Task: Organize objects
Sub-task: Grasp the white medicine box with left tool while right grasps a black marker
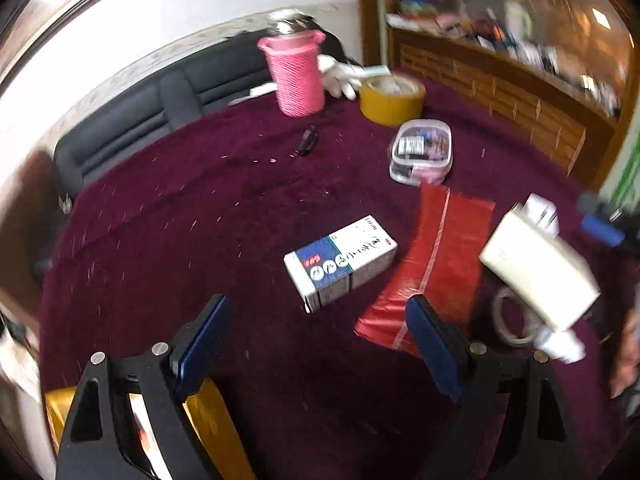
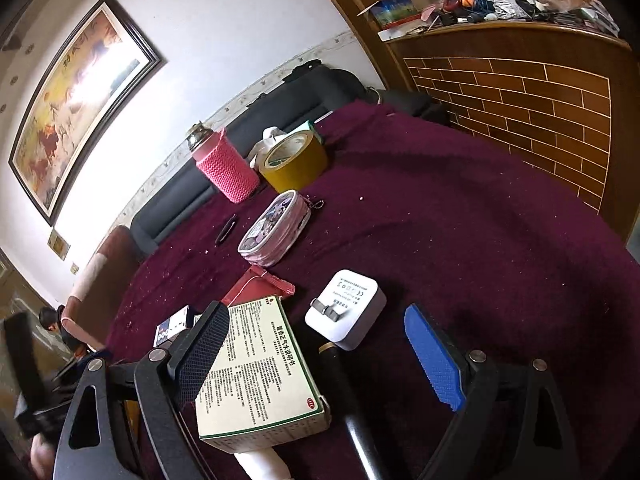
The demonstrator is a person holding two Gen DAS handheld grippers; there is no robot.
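1. The left tool [image 1: 318, 314] is seen with its fingers spread wide; nothing is held between them, and only the maroon cloth of the counter [image 1: 200, 208] lies in the gap.
2. Just beyond that tool, a white and blue box [image 1: 340, 262] is seen lying flat on the cloth, with a red packet [image 1: 436, 256] beside it on its right.
3. A cream carton [image 1: 538, 270] is seen to the right of the packet, blurred, with a ring of tape [image 1: 508, 320] partly under it.
4. Further back, a clear pouch [image 1: 422, 152], a yellow tape roll [image 1: 390, 100] and a pink knitted holder [image 1: 298, 74] are set near the far edge; a small dark object [image 1: 308, 142] lies in front of the holder.
5. The right tool [image 2: 316, 344] is also spread wide and grips nothing.
6. Between its fingers, low on the cloth, the cream carton [image 2: 260, 376], a black cylinder [image 2: 352, 408] and a white plug adapter [image 2: 348, 308] are seen; whether the left finger touches the carton cannot be told.
7. A framed painting [image 2: 76, 108] is hung on the wall behind.
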